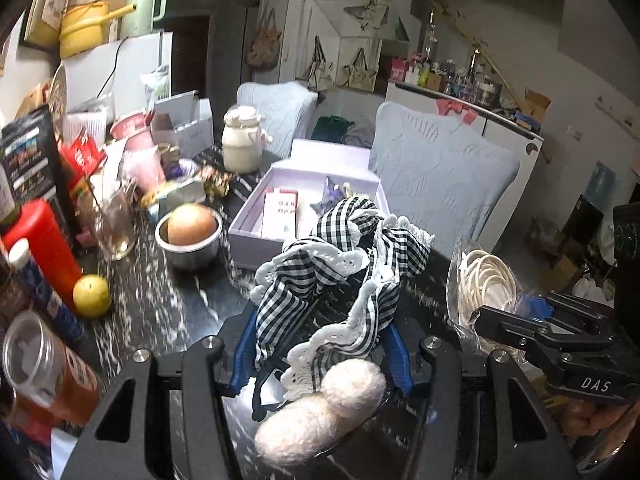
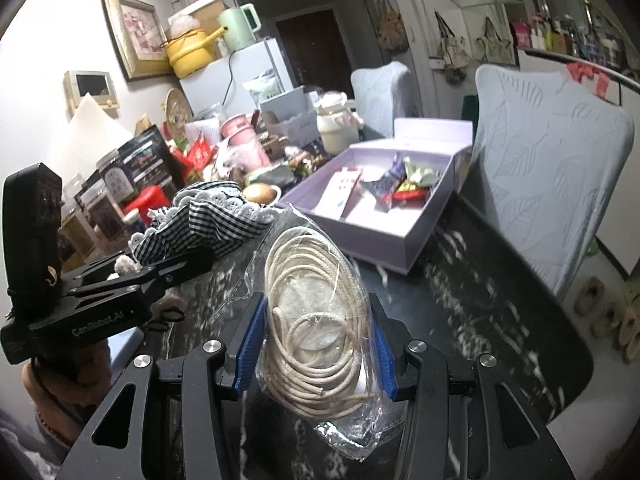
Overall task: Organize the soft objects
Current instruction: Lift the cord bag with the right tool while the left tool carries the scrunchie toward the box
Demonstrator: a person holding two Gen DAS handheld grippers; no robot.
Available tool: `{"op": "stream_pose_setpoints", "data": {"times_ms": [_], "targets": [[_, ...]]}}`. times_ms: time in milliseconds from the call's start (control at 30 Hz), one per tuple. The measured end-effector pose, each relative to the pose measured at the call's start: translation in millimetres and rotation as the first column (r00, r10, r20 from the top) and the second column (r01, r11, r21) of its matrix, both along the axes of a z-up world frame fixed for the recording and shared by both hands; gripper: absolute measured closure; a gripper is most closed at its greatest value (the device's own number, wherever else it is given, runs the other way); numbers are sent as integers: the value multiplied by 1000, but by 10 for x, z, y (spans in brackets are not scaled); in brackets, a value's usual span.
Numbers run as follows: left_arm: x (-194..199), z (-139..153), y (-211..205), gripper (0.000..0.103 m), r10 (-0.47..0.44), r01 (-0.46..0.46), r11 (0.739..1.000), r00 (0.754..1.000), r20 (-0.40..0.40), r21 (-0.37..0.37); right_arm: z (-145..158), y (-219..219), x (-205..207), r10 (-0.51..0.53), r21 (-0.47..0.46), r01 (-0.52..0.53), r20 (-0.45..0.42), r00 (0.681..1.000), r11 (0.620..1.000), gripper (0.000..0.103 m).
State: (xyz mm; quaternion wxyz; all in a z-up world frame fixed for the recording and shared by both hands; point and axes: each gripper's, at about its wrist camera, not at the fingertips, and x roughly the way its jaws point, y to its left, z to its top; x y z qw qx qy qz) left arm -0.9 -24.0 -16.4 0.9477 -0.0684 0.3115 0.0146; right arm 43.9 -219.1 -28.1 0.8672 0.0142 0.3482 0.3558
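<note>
My left gripper (image 1: 320,344) is shut on a black-and-white checked cloth with white lace trim (image 1: 340,264) and two fluffy white pompoms (image 1: 320,408), held above the dark marble table (image 1: 160,312). The cloth also shows in the right wrist view (image 2: 200,220). My right gripper (image 2: 316,344) is shut on a clear plastic bag of coiled cream cord (image 2: 316,320), also seen at the right of the left wrist view (image 1: 484,284). An open lilac box (image 1: 256,236) (image 2: 400,252) sits on the table just beyond both grippers and holds a card and wrapped sweets.
A steel bowl with an onion (image 1: 190,232), a yellow fruit (image 1: 92,295), a red canister (image 1: 44,248) and jars crowd the table's left side. A cream ceramic jar (image 1: 242,140) stands behind the box. Pale blue covered chairs (image 2: 548,184) line the right edge.
</note>
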Motion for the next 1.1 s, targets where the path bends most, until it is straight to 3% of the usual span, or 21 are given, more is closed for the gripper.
{"op": "stream_pose_setpoints", "data": {"times_ms": [700, 1100], "targets": [[701, 363, 128, 49, -24, 23, 1000, 996, 90, 14, 411, 51, 676, -51, 21, 49, 88, 995, 999, 56], [1117, 522, 233, 49, -27, 19, 998, 990, 139, 62, 531, 122, 1068, -76, 21, 74, 112, 991, 997, 56]]}}
